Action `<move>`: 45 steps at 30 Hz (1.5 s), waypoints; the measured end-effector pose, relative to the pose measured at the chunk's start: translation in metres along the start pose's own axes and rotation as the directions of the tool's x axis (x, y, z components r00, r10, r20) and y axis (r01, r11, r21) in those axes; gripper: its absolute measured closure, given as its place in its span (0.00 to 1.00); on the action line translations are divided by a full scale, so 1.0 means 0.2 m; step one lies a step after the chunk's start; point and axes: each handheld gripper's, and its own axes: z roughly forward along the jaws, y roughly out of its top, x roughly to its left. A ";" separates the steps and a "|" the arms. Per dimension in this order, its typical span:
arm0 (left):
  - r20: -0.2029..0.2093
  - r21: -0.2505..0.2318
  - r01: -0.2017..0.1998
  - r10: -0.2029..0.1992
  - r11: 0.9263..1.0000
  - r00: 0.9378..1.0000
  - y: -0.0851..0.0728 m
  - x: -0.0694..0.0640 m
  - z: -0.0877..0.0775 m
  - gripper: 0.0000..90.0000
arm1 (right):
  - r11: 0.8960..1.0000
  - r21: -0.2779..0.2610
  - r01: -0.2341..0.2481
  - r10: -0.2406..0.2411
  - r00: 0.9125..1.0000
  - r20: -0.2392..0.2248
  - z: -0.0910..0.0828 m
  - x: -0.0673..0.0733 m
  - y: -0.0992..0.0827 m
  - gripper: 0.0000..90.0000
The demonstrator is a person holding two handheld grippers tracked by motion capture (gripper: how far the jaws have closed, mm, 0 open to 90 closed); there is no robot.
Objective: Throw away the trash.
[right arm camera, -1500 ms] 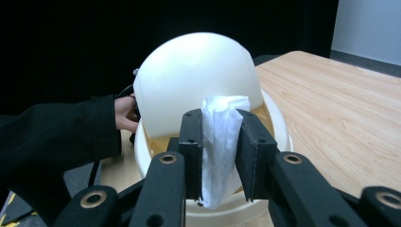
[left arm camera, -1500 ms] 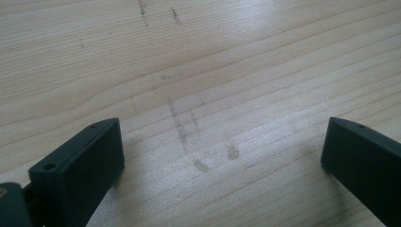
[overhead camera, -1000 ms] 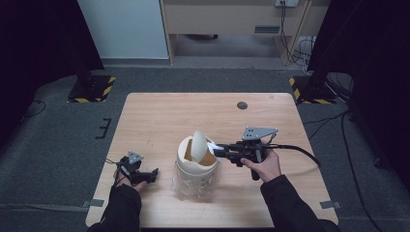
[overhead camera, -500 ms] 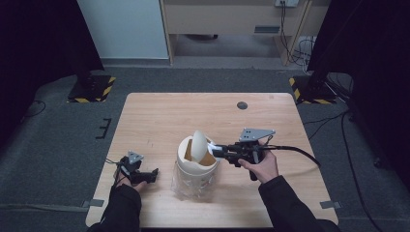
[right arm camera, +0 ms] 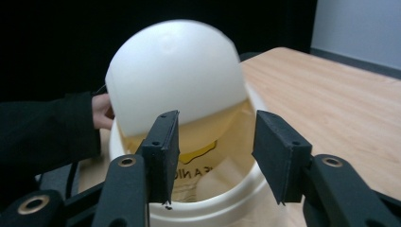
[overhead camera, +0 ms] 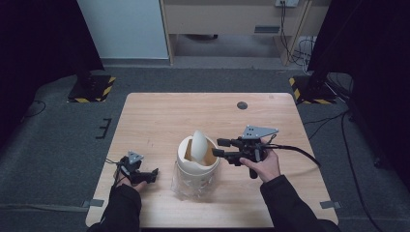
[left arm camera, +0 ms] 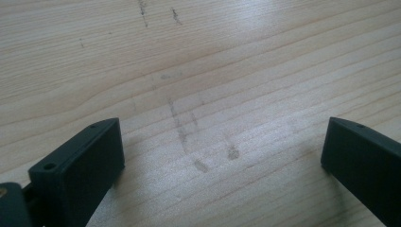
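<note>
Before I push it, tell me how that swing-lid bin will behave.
The swing-lid bin looks like thin plastic, so probably light and apt to slide on the smooth table. Its white flap stands tilted, so a nudge likely rocks it. It looks tall for its base, so a high push might tip it.

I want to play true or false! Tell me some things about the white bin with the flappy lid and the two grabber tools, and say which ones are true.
1. The white plastic bin stands on the pale wooden table. True.
2. The bin's white rounded swing lid lies flat and shut. False: it is tipped up, so the opening shows.
3. The right gripper clamps the lid. False: its jaws have just been opening and stand apart in front of the lid, with nothing between them.
4. The left gripper is open over bare wood. True.
5. The left gripper is inside the bin. False: it sits on the table to the bin's left.
</note>
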 end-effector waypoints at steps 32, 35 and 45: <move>0.000 -0.001 0.001 -0.001 1.000 1.000 0.00 0.00 0.00 0.00 | 0.983 0.142 -0.119 0.046 0.900 0.433 -0.30 -0.43 -0.33 0.20; 0.001 -0.002 0.002 -0.002 1.000 1.000 0.00 0.00 0.00 0.00 | 0.973 0.175 -0.148 0.049 0.882 0.469 -0.32 -0.48 -0.40 0.19; 0.000 -0.002 0.002 -0.002 1.000 1.000 0.00 0.00 0.00 0.00 | 0.940 0.260 -0.223 0.038 0.821 0.570 -0.40 -0.59 -0.56 0.13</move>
